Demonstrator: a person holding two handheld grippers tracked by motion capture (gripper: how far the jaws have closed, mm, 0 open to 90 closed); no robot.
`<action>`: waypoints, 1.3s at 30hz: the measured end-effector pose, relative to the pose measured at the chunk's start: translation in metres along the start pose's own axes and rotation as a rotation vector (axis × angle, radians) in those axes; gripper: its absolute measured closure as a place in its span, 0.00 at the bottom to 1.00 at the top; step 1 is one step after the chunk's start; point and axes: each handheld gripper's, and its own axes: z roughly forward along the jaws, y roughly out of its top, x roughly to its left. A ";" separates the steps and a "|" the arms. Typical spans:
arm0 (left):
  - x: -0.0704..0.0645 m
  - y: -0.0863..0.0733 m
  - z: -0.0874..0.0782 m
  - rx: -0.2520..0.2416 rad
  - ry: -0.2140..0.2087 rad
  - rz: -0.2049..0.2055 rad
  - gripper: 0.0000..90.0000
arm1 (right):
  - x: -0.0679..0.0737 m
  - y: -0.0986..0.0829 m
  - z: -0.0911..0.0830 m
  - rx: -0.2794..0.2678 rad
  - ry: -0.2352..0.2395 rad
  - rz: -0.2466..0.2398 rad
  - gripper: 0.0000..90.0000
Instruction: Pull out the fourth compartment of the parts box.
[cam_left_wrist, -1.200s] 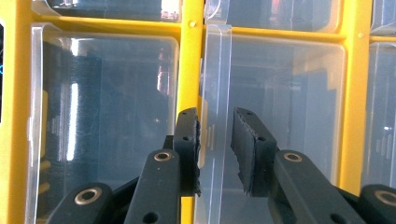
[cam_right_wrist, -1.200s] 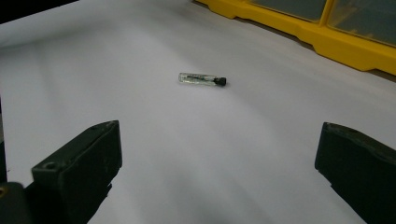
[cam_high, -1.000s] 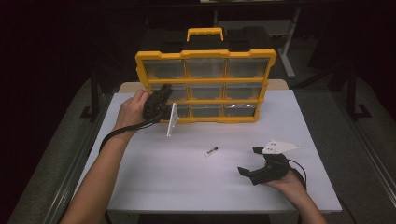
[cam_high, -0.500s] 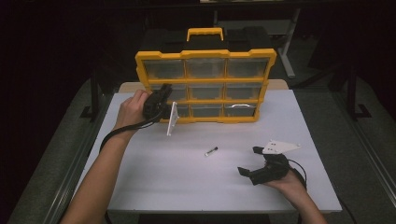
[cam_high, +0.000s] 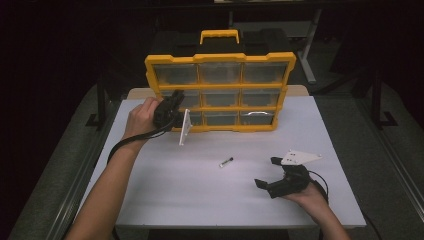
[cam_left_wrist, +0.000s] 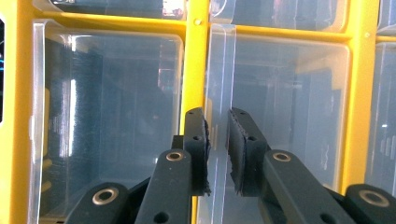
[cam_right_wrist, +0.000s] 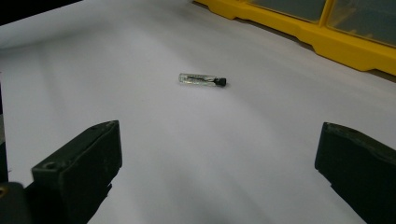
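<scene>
The desk (cam_high: 200, 200) carries everything, its white top running under both tongs. At its far edge, straight ahead of the left tongs (cam_high: 172, 107), stands the organizer (cam_high: 220, 92), a yellow case of clear drawers set upright with a handle on top. The left tongs (cam_left_wrist: 217, 140) reach into its lower left corner, where a drawer (cam_left_wrist: 275, 93) sits before them; the jaws stand narrow with the drawer's clear side wall between the pads, though I cannot tell whether the pads press on it. In the high view a clear panel (cam_high: 184, 127) hangs tilted just below these tongs. The right tongs (cam_high: 272, 172) rest well apart from the organizer, near the desk's near right corner, held in a hand (cam_high: 310, 195), with jaws spread wide and gripping nothing. Ahead of them and clear of both jaws lies the vial (cam_right_wrist: 202, 80), a small glass tube with a dark cap, flat on the desk between the two tongs (cam_high: 226, 162).
</scene>
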 end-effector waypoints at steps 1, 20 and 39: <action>0.000 0.000 0.000 -0.001 0.000 0.000 0.87 | 0.000 0.000 0.000 0.000 0.000 0.000 0.00; -0.002 0.003 -0.004 0.015 -0.001 -0.002 0.87 | -0.001 0.000 -0.001 -0.003 0.001 0.001 0.00; -0.002 0.007 -0.014 0.025 -0.003 0.005 0.87 | -0.001 0.001 -0.001 -0.005 0.001 0.001 0.00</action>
